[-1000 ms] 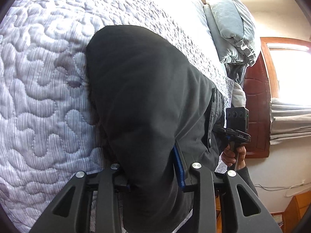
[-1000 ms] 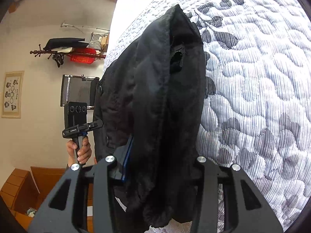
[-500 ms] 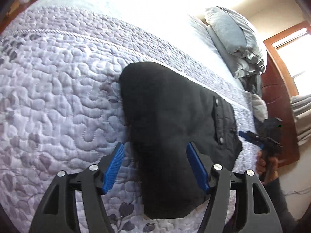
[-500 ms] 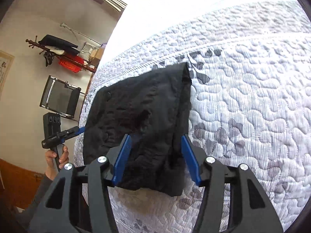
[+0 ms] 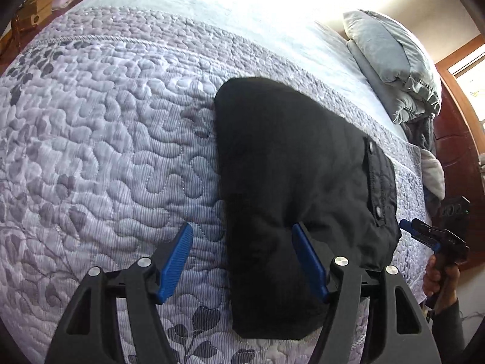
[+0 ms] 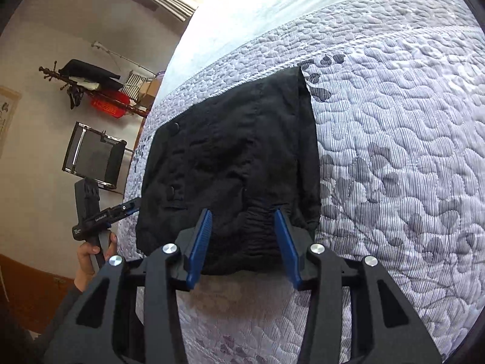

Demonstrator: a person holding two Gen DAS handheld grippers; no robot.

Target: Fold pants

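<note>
Pants (image 5: 291, 188) lie flat on the quilted bedspread (image 5: 106, 151), folded into a compact black rectangle near the bed edge, snap buttons showing along one side. Left gripper (image 5: 242, 242): jaws spread wide, nothing between the blue pads (image 5: 177, 261), hovering above the near end of the bundle (one pad over quilt, the other over black cloth). Right gripper (image 6: 244, 226): also released, pads (image 6: 200, 239) apart, straddling the gathered waistband edge from above without pinching it. Each gripper shows in the other's view at the bed's side, held in a hand (image 6: 91, 257). Grey pillows (image 5: 394, 60) stacked at the headboard end, well apart from the pants. Black folding chair (image 6: 94, 154) stands against the wall beyond the bed.
</note>
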